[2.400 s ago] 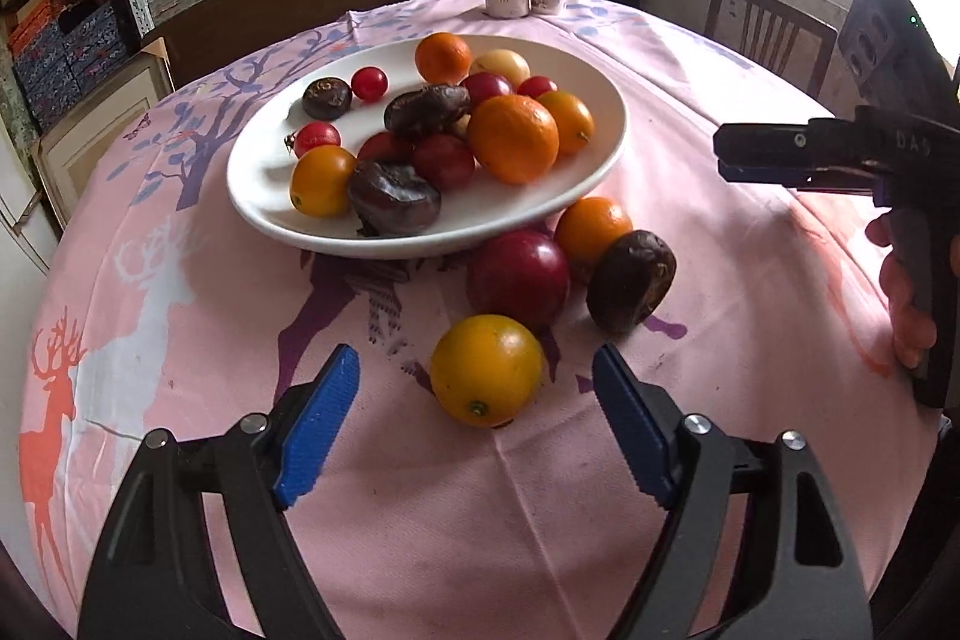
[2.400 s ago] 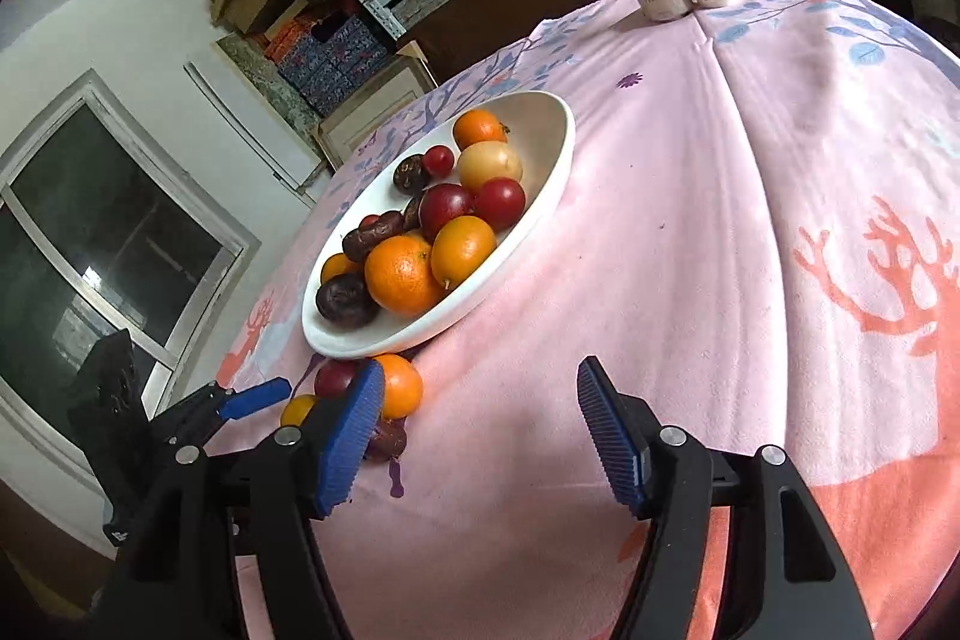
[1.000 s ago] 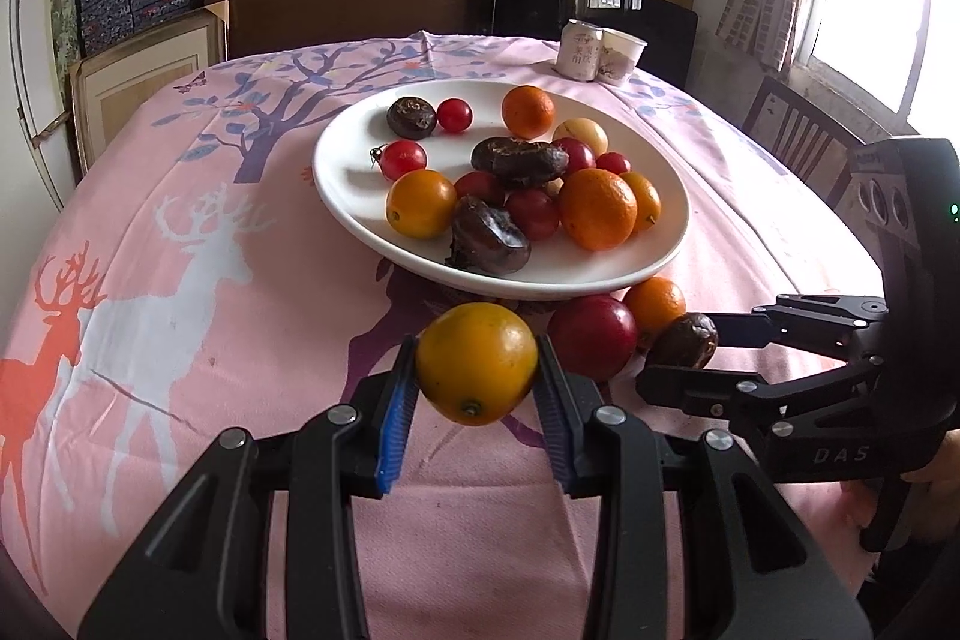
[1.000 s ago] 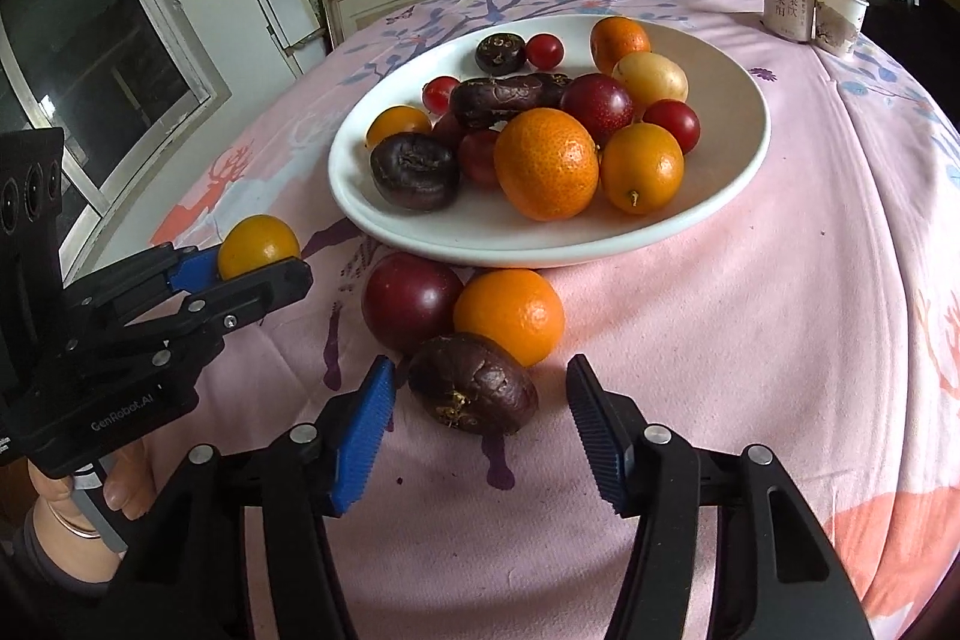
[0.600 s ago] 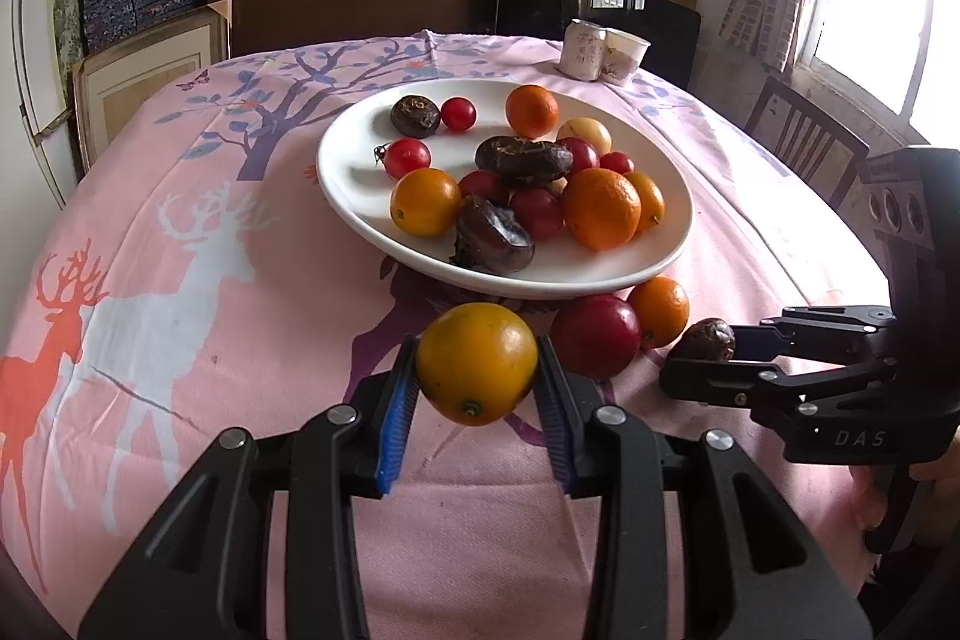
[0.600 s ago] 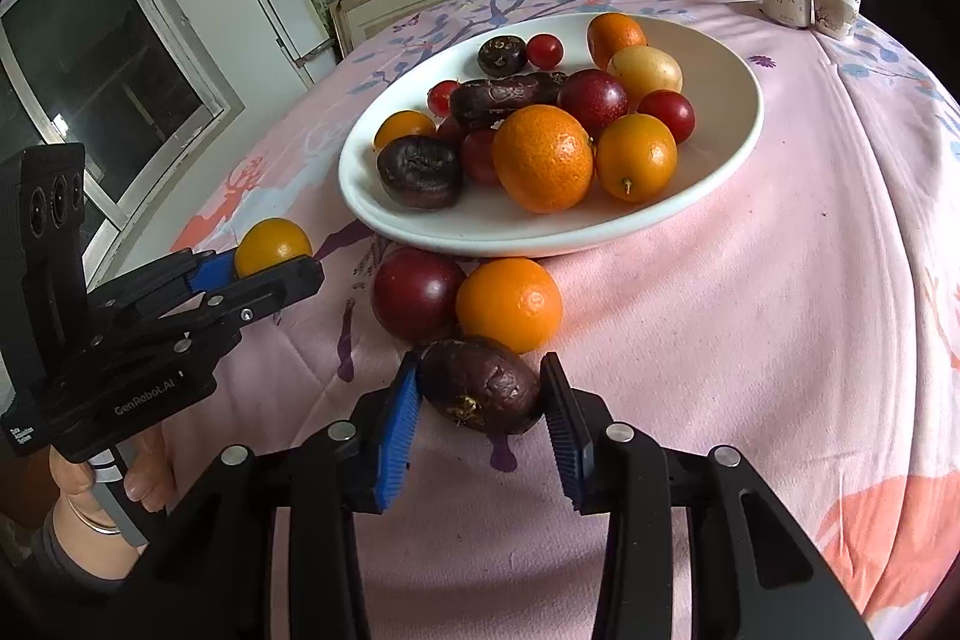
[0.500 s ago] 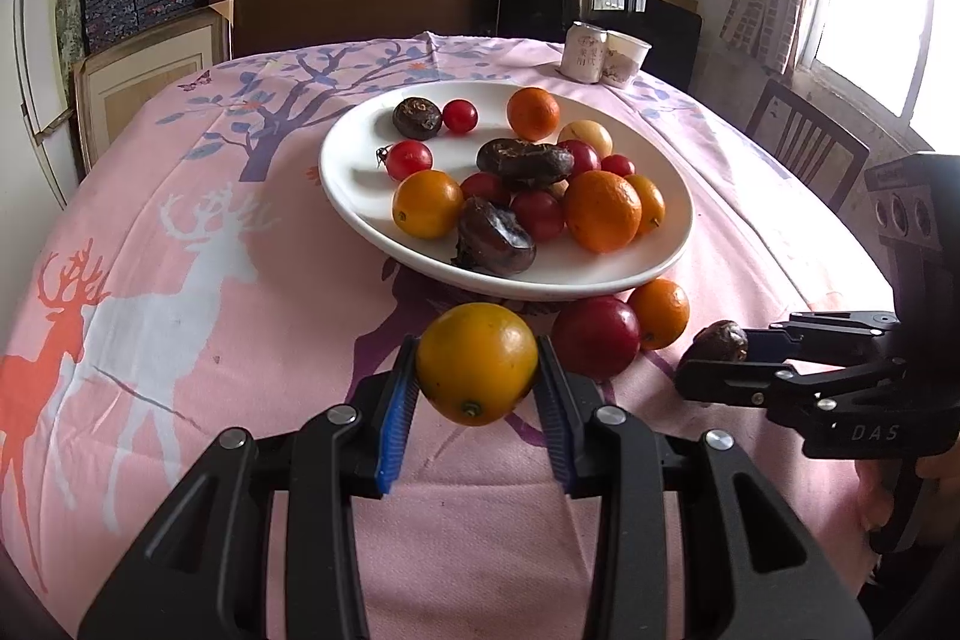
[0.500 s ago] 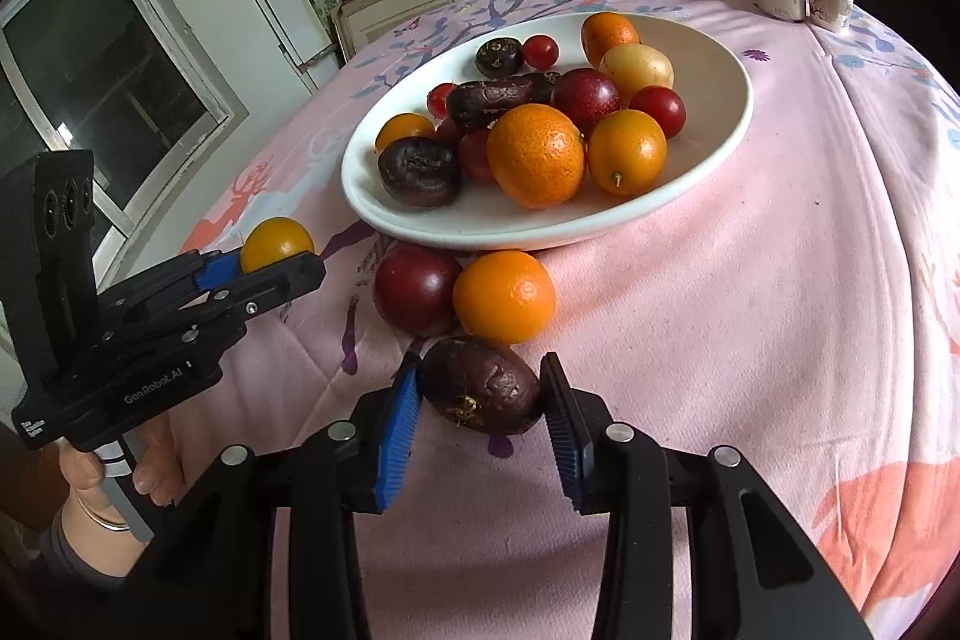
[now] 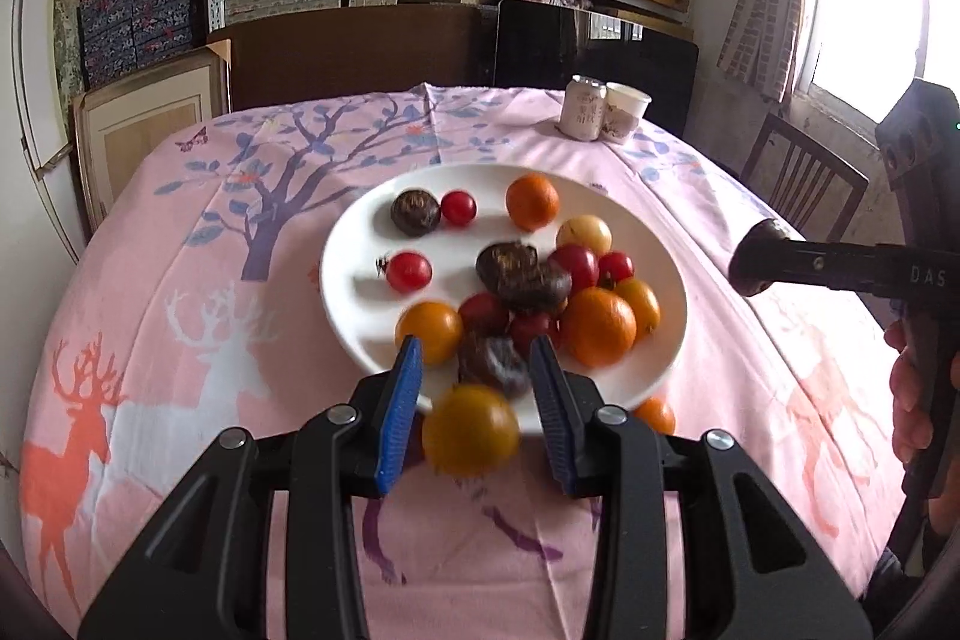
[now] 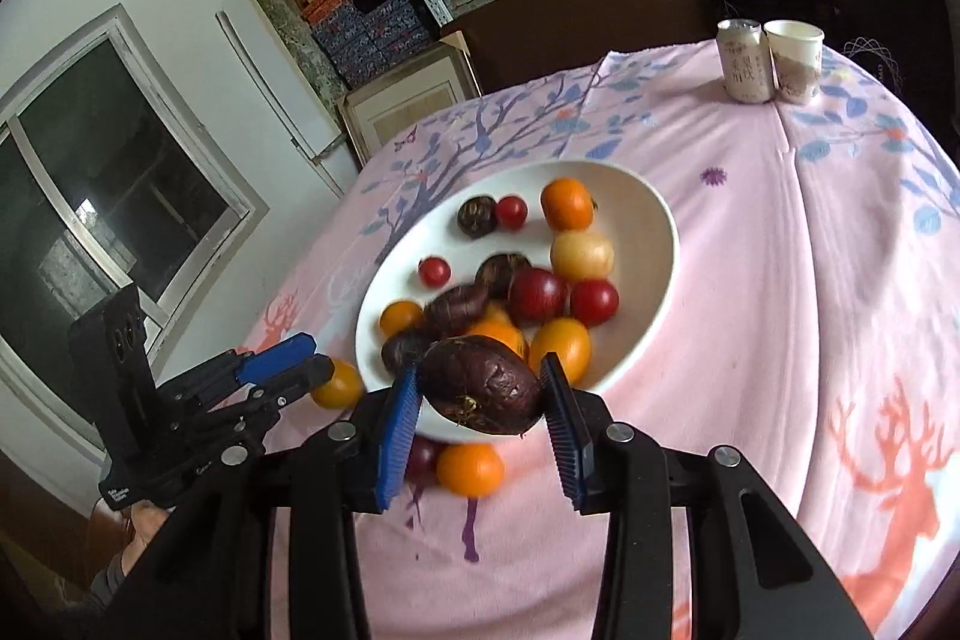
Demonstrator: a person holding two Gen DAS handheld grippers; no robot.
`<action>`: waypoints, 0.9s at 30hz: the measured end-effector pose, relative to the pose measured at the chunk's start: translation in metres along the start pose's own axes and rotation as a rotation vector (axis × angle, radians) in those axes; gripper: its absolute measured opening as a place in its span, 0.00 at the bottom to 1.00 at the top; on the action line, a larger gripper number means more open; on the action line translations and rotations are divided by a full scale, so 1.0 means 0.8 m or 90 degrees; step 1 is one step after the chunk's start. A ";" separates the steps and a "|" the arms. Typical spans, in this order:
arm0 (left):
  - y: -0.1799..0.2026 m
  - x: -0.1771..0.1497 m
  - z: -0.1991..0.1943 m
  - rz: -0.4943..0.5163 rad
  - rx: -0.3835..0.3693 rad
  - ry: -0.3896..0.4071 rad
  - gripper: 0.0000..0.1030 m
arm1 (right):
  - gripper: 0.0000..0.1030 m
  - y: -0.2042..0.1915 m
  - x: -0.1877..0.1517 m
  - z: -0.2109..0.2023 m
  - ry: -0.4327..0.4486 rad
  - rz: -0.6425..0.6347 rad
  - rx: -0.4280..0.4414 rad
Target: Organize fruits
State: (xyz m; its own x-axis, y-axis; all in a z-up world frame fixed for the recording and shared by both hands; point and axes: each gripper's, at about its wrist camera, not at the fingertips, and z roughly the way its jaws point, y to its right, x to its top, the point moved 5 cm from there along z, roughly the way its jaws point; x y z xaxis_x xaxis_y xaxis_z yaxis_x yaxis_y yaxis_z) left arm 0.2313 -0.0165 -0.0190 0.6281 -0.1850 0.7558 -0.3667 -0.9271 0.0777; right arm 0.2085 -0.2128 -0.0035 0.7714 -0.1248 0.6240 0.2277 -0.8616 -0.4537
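Holding a round yellow-orange fruit [image 9: 471,429] between its blue pads, the left gripper [image 9: 477,415] hung just in front of the wide white plate [image 9: 351,304] of fruits, its jaws nearly closed on it. The right gripper [image 10: 483,415] had its jaws tight on a wrinkly dark purple fruit [image 10: 480,385] above the plate's near rim. One small orange [image 10: 470,469] lay on the pink desk cloth [image 10: 810,280] below.
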 end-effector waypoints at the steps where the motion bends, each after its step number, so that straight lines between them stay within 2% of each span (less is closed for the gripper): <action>1: -0.001 0.012 0.006 -0.002 0.003 0.001 0.36 | 0.39 0.001 0.015 0.010 -0.005 0.006 0.000; 5: -0.007 0.050 0.043 -0.018 0.020 -0.010 0.37 | 0.41 0.009 0.059 0.054 -0.024 0.025 -0.019; 7: -0.011 0.054 0.056 -0.030 0.030 -0.026 0.37 | 0.51 0.011 0.068 0.078 -0.044 0.029 -0.022; 8: -0.012 0.053 0.056 -0.037 0.025 -0.030 0.37 | 0.62 0.012 0.070 0.084 -0.056 0.031 -0.033; 9: -0.011 0.051 0.050 -0.036 0.015 -0.028 0.38 | 0.63 0.013 0.071 0.084 -0.054 0.029 -0.042; 10: -0.010 0.048 0.044 -0.027 0.016 -0.023 0.40 | 0.63 0.011 0.070 0.080 -0.044 0.024 -0.046; 11: -0.008 0.043 0.034 -0.014 0.026 -0.018 0.49 | 0.63 0.010 0.066 0.073 -0.037 0.016 -0.051; 12: -0.007 0.036 0.024 -0.001 0.030 -0.012 0.57 | 0.63 0.008 0.061 0.067 -0.032 0.010 -0.053; 14: -0.006 0.017 0.002 0.026 0.036 -0.009 0.61 | 0.63 0.007 0.044 0.053 -0.025 0.004 -0.041; 22: 0.001 -0.067 -0.064 0.071 0.031 -0.039 0.62 | 0.63 0.021 -0.050 0.021 -0.029 0.017 -0.004; 27: 0.015 -0.126 -0.088 0.104 0.015 -0.070 0.66 | 0.64 0.018 -0.085 0.012 -0.050 0.025 0.016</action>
State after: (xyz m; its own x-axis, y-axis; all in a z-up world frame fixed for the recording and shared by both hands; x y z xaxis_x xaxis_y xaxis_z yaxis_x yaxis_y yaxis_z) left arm 0.1153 0.0140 -0.0479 0.6335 -0.3668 0.6813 -0.4545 -0.8890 -0.0560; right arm 0.1650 -0.2122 -0.0588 0.8243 -0.1178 0.5538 0.2106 -0.8442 -0.4929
